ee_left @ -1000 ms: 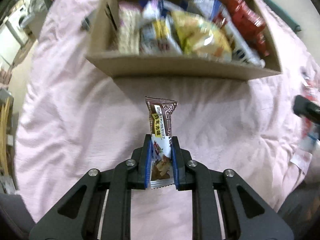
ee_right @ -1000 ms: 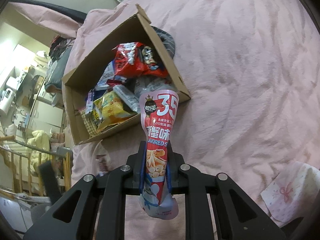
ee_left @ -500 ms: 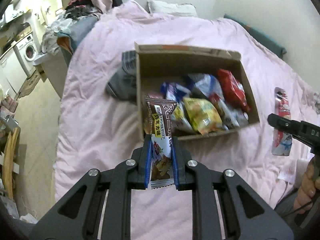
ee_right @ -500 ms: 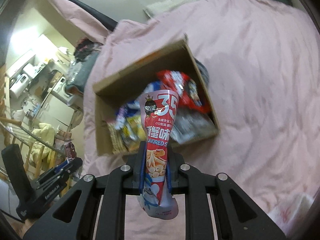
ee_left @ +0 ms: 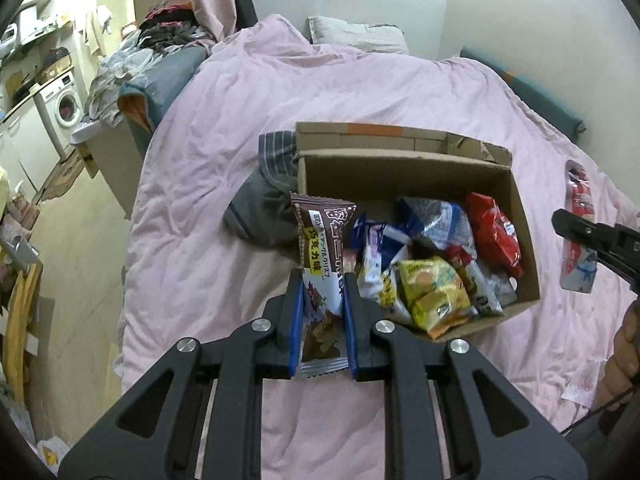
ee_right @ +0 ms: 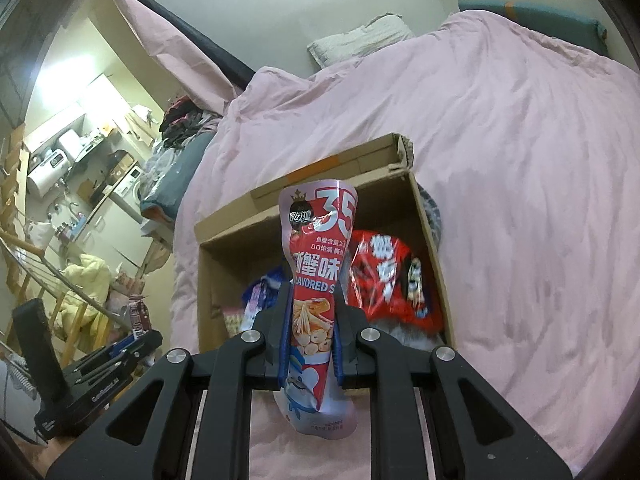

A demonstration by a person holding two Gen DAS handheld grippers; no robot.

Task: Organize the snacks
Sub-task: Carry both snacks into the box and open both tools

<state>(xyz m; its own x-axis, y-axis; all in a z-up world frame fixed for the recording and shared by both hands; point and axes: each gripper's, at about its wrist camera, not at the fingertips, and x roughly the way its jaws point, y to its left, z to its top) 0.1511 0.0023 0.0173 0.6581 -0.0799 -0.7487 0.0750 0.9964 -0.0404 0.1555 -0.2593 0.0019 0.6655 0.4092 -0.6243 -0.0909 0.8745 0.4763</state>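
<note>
Left gripper (ee_left: 322, 312) pinches a brown chocolate wafer packet (ee_left: 322, 248), right gripper (ee_right: 310, 332) a pink crab-stick pouch (ee_right: 318, 256), both poised at the cardboard box (ee_left: 520, 216) at twelve o'clock for dropping.

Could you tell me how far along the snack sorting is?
Several packets already lie in the box. The left gripper is shut on a brown bar, the right gripper on a pink pouch; both must still be dropped in.
</note>
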